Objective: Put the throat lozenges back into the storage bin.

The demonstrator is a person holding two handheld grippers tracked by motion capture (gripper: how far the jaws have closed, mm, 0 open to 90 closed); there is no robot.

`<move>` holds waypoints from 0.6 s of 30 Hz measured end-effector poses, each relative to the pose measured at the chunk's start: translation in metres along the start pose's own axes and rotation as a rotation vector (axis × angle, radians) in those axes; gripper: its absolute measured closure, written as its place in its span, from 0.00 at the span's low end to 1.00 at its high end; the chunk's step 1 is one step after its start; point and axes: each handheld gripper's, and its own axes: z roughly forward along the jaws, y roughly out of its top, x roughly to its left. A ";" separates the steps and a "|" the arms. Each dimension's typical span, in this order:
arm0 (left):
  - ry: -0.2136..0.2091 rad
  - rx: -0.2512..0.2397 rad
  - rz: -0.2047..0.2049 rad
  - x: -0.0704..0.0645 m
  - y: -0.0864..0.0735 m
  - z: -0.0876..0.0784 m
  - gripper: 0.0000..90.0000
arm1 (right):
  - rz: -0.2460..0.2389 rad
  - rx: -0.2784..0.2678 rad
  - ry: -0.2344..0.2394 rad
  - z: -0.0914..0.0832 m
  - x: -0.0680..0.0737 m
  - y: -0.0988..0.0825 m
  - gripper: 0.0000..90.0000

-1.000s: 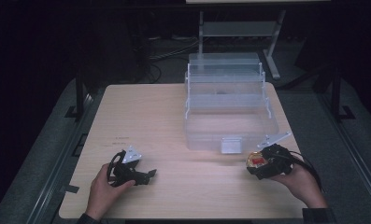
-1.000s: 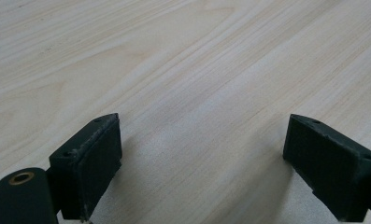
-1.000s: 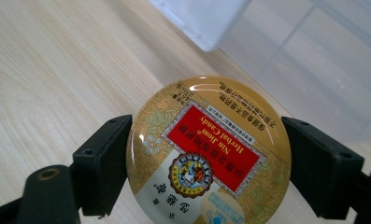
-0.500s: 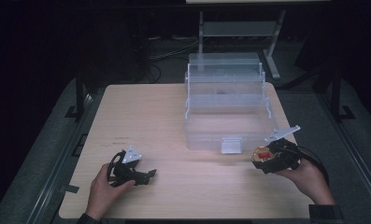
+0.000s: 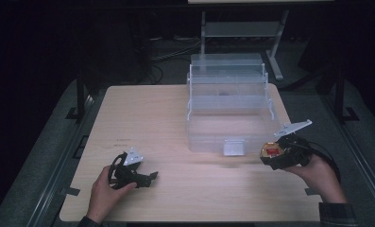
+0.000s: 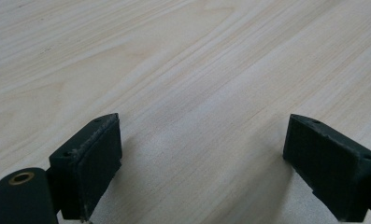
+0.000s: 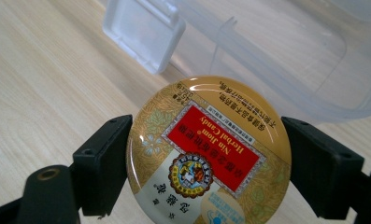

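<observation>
wooden table (image 5: 175, 118) takes up most of the shot, with a clear plastic tiered box (image 5: 230, 111) toward the far right. left gripper (image 5: 145, 178) rests on the table near the front, jaws wide apart, nothing between them. right gripper (image 5: 270, 153) has its jaws clamped on a round gold candy tin (image 7: 209, 149), held just in front of the box's latch (image 7: 143, 32).

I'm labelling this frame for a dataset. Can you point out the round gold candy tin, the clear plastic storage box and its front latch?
round gold candy tin (image 7: 209, 149), right gripper view, red label on lid
clear plastic storage box (image 5: 232, 124), high view, front wall
front latch (image 7: 143, 32), right gripper view, flat tab face
</observation>
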 end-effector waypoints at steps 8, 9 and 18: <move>0.000 0.001 0.001 0.000 0.000 0.000 0.12 | 0.005 -0.004 -0.013 -0.005 -0.007 0.007 0.22; 0.000 0.001 0.001 0.000 0.000 0.000 0.12 | 0.005 -0.007 -0.021 -0.006 -0.009 0.010 0.22; 0.001 0.004 0.007 0.000 0.000 0.000 0.12 | 0.021 -0.009 -0.030 -0.009 -0.019 0.017 0.22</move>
